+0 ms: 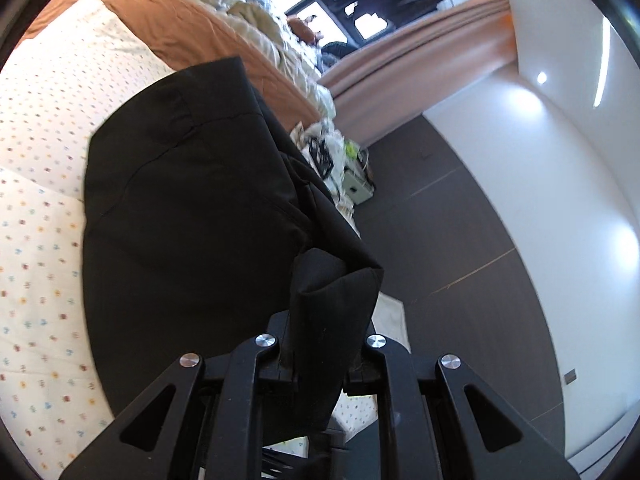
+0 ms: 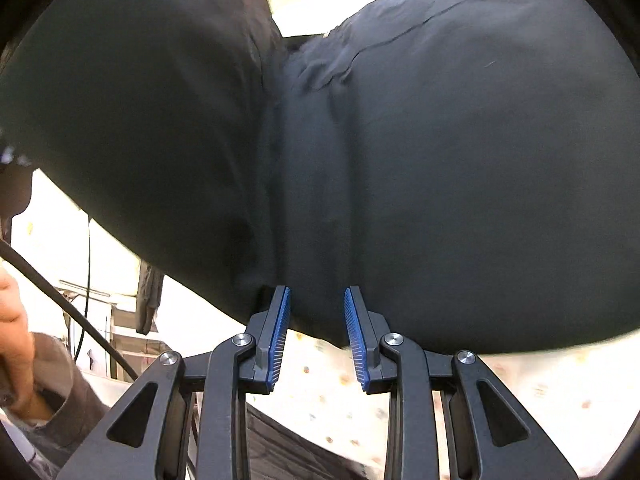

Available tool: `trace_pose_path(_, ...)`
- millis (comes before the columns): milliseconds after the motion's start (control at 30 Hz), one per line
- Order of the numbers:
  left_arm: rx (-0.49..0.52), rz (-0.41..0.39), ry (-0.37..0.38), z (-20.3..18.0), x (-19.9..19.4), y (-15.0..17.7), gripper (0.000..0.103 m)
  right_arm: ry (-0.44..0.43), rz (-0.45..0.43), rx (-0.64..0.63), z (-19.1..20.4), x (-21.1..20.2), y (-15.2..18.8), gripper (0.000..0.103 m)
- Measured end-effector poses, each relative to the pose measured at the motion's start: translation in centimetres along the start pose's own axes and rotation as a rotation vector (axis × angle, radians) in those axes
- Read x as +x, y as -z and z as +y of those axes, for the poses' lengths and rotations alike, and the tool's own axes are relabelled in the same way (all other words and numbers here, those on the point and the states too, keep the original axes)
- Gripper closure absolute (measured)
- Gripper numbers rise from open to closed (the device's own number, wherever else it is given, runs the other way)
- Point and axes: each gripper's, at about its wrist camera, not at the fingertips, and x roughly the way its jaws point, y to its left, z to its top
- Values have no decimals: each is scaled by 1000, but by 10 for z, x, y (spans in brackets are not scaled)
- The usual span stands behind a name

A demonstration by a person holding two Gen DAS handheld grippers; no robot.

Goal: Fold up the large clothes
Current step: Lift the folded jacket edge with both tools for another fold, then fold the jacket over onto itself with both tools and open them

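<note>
My left gripper (image 1: 320, 360) is clamped on a bunched edge of the black garment (image 1: 192, 208), lifted off the bed. My right gripper (image 2: 316, 336) has its blue pads (image 2: 280, 332) standing apart at the garment's near hem; no cloth is pinched between them that I can see. The rest of the garment lies spread on the dotted sheet (image 1: 36, 240), with an orange blanket (image 1: 168, 28) farther back. I judge I'm mid-fold, carrying one edge over. Next I should lay it down square on the far edge, the right pinning the crease.
</note>
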Motion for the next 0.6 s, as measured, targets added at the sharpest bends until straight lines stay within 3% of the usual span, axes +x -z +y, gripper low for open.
trace_pose_path(67,3,32,-20,1,18,-1,89,-4,-11,7,-4,-8,0,78)
trace_pose_path(267,-10,134,-49,0,73,12,89,21,-136,114,-67,-88,11,78)
trace_pose_path(600,38,257,-59,-22,127,49,89,27,-306,290,-172,-199,48,77)
